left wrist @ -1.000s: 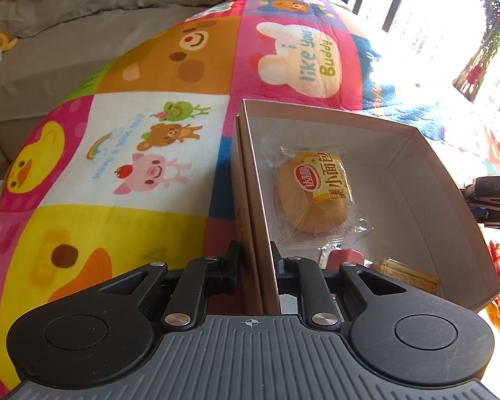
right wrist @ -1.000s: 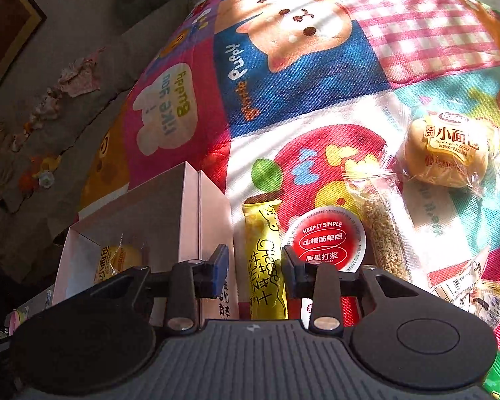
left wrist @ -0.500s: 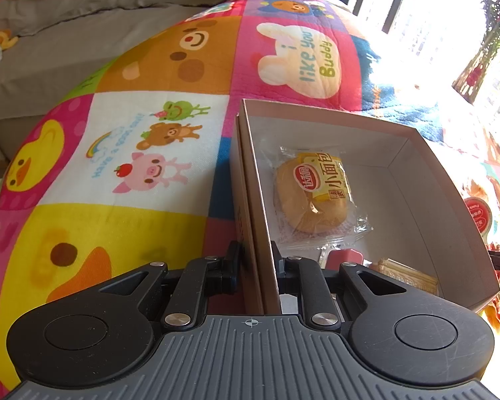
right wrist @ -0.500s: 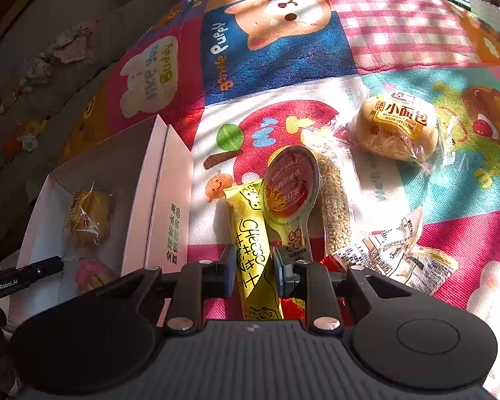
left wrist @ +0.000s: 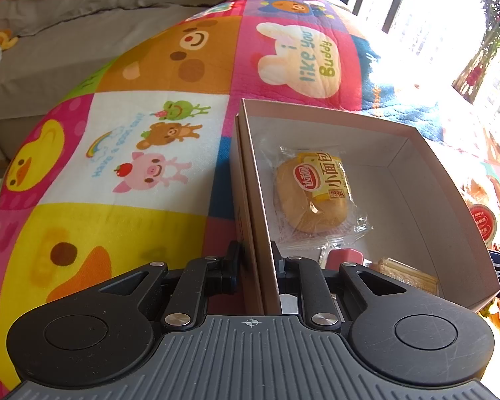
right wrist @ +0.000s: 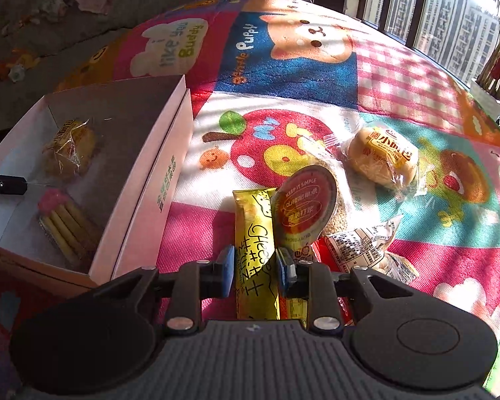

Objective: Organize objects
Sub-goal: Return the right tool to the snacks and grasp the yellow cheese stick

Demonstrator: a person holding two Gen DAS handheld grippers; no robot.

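My left gripper [left wrist: 256,260] is shut on the near left wall of the open cardboard box [left wrist: 450,180]. Inside lie a wrapped bun [left wrist: 313,196], a pink sweet [left wrist: 345,256] and a pack of biscuit sticks [left wrist: 406,278]. My right gripper [right wrist: 254,268] is shut on the yellow cheese snack bar [right wrist: 255,260] and holds it above the mat, right of the box [right wrist: 156,173]. A red-lidded cup [right wrist: 305,205] leans against the bar, tilted. The mat holds another wrapped bun [right wrist: 381,158], a grain packet [right wrist: 333,220] and a white wrapper [right wrist: 360,240].
A colourful cartoon play mat [left wrist: 140,153] covers the surface. A grey sofa [left wrist: 66,43] with small toys lies behind it. A window and a potted plant [right wrist: 493,76] stand at the far right. The left gripper's tip [right wrist: 3,183] shows at the box's left side.
My right gripper closed on the cheese bar and lifted it, rising and pulling back from the mat; the red-lidded cup tipped up against it. My left gripper kept its hold on the box wall.
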